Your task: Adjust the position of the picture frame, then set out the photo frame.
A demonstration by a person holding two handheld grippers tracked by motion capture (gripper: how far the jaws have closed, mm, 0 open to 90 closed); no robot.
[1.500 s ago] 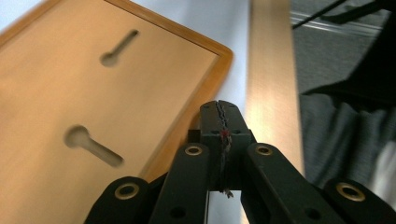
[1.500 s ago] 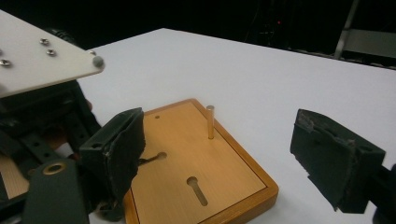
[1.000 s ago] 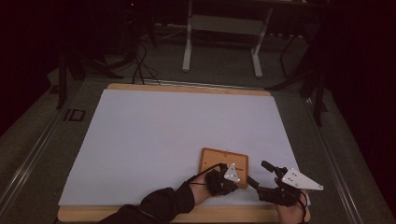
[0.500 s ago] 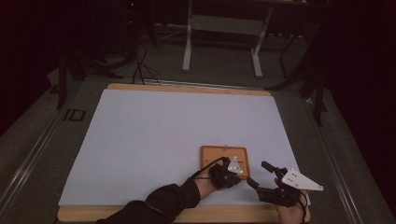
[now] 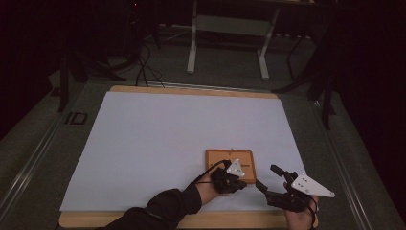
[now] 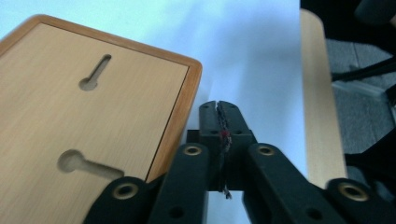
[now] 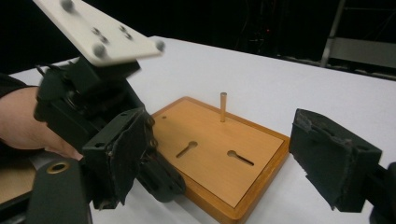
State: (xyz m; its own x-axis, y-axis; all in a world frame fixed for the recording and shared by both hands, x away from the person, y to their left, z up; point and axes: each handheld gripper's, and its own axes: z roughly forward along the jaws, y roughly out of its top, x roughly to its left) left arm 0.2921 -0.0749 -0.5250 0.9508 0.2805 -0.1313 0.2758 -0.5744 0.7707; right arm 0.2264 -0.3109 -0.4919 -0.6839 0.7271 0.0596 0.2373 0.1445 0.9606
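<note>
So the left gripper [image 6: 219,108] has its jaws pressed together with nothing between them, though they have just started to ease apart a touch. It sits right at the near corner of the wooden board [image 5: 230,164], just beside the edge, probably to nudge or steady it rather than grab it. The right gripper [image 5: 273,181] is spread wide and holds nothing, parked just off the board's right side like it's waiting its turn. The board lies flat on the white sheet [image 5: 158,139] covering the table [image 5: 191,90], near the person's edge. It has two keyhole slots [image 7: 240,157] and one upright peg [image 7: 223,107] at the far side. Hard to tell in the dim high view if the left gripper actually touches the board.
</note>
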